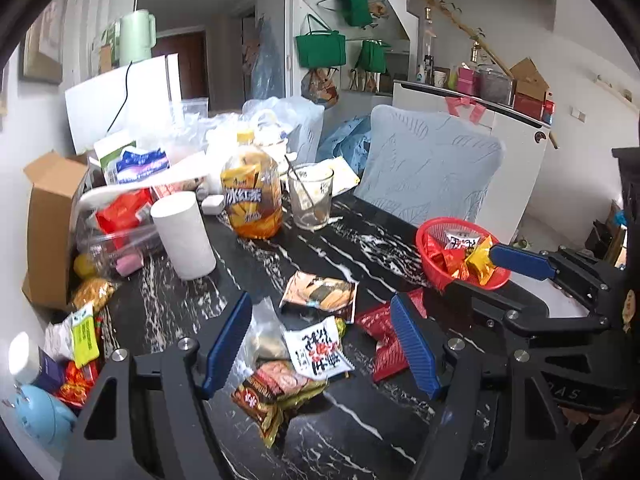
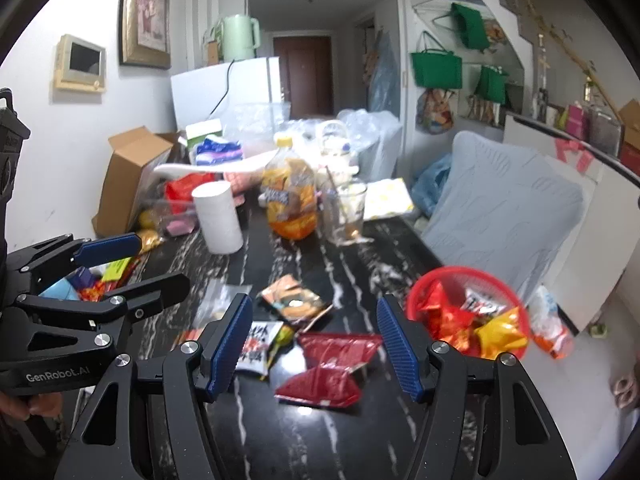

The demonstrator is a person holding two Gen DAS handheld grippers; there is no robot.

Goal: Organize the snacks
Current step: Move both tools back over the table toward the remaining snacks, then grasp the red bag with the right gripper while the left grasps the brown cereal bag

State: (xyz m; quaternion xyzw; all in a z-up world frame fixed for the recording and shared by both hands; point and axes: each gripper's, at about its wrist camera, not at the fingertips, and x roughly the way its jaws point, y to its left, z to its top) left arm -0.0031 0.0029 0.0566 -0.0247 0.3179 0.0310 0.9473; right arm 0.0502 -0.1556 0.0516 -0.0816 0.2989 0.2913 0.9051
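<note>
Loose snack packets lie on the black marbled table [image 1: 248,264]. My left gripper [image 1: 320,344] hangs open above a white packet with black characters [image 1: 318,350] and brown packets [image 1: 272,392], touching none. A cracker packet [image 1: 320,292] lies just beyond. My right gripper [image 2: 316,344] is open over two red packets [image 2: 336,348], pads clear of them. The red basket [image 2: 416,300] at the table's right edge holds red, yellow and white snacks. Each view shows the other gripper at its side: the right one [image 1: 472,270] by the basket, the left one [image 2: 162,262] open.
At the back stand a white paper roll [image 1: 184,236], an orange tea bottle [image 1: 252,196] and a glass with a stick [image 1: 310,196]. A cardboard box [image 1: 48,224] and more packets crowd the left edge. A pale blue chair [image 1: 428,176] stands behind the basket.
</note>
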